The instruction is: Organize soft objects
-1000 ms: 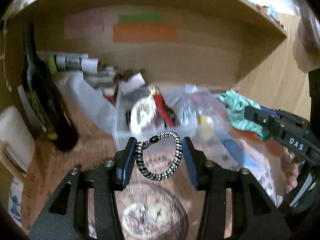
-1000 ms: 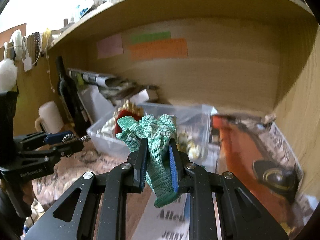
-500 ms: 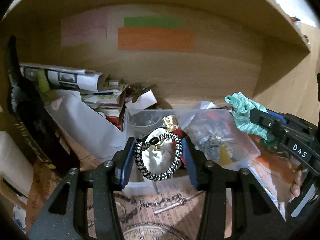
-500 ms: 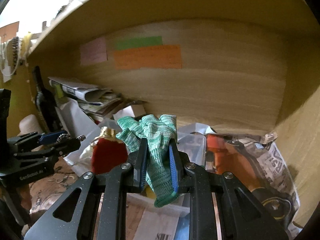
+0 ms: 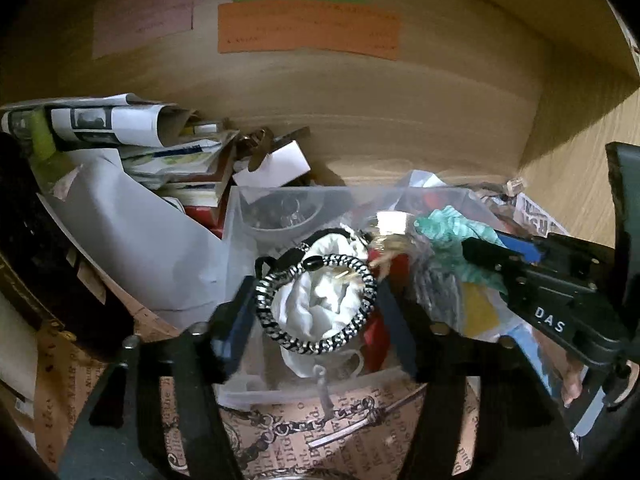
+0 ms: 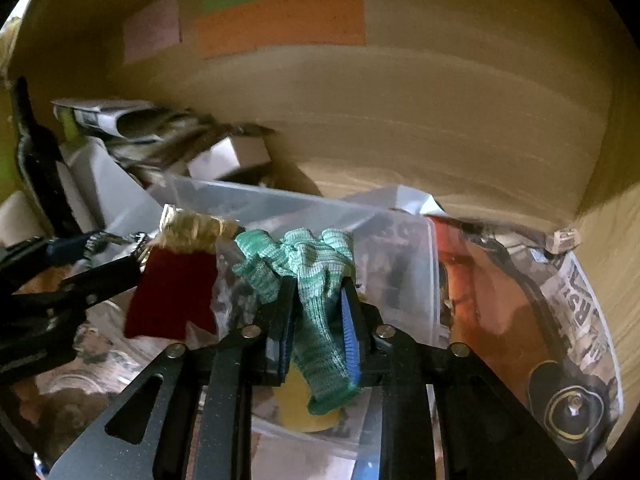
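My left gripper [image 5: 316, 308] is shut on a black-and-white braided bracelet [image 5: 320, 344] and holds it over a clear plastic bin [image 5: 236, 216] inside the wooden shelf. The bin holds a white cloth [image 5: 320, 304], a red pouch [image 6: 172, 292] with a gold top and other small items. My right gripper [image 6: 316, 328] is shut on a green knitted glove [image 6: 312, 264] and holds it above the same bin [image 6: 400, 220]. The glove also shows in the left wrist view [image 5: 452, 232], to the right of the bracelet. The left gripper appears at the left in the right wrist view [image 6: 100, 256].
A dark wine bottle [image 5: 36, 240] stands at the left. Rolled newspapers and books [image 5: 120, 128] are stacked behind the bin. An orange tool [image 6: 492, 304] lies on newspaper at the right. Coloured paper notes [image 5: 308, 28] are stuck on the shelf's back wall.
Both grippers have moved forward into the shelf and now hang over the clear bin, each still holding its item. The bin looks closer and lower in both views.
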The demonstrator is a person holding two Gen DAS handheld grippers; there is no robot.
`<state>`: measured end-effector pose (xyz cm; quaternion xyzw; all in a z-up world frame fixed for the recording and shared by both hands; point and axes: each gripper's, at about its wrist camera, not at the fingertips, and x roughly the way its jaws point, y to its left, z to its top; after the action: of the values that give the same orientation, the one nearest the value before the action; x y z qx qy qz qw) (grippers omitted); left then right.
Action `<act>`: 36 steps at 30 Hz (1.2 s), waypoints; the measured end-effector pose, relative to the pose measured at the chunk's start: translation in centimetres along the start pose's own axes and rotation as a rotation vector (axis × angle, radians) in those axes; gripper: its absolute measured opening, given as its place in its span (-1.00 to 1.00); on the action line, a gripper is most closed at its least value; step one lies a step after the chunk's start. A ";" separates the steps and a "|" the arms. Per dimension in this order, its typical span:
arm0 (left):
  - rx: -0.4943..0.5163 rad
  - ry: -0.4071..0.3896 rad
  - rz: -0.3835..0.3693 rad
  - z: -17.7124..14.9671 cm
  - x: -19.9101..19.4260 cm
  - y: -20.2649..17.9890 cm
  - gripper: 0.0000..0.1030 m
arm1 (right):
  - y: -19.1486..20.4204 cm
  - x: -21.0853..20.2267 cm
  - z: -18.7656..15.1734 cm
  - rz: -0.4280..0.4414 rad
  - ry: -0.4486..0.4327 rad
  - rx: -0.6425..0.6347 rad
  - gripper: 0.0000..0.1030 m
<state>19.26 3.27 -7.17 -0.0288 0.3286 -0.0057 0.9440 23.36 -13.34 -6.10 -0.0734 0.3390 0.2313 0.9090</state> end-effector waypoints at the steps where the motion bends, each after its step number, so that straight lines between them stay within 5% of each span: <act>1: 0.002 0.002 0.004 -0.1 0.1 0.0 0.32 | -0.1 0.1 0.0 0.002 0.005 0.003 -0.52; 7: -0.010 0.022 -0.010 -0.4 -0.2 0.3 0.33 | -0.3 -0.8 0.0 -0.018 -0.019 0.002 0.20; 14: -0.039 -0.042 -0.025 -0.3 -3.3 1.0 0.34 | -0.1 -4.3 0.5 -0.002 -0.105 -0.005 0.24; 22: -0.016 -0.231 -0.015 0.5 -10.4 -0.1 0.36 | 1.0 -10.6 0.9 0.034 -0.260 -0.015 0.25; 26: -0.012 -0.336 -0.005 0.2 -14.0 -0.6 0.76 | 1.7 -13.6 0.9 0.049 -0.340 -0.019 0.35; 36: 0.033 -0.451 0.010 -0.7 -18.4 -1.8 0.97 | 2.4 -18.5 0.0 0.048 -0.413 0.001 0.61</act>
<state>4.44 1.96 3.78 -0.0122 0.1093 0.0001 0.9939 9.97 -18.04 5.99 -0.0158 0.1471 0.2627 0.9535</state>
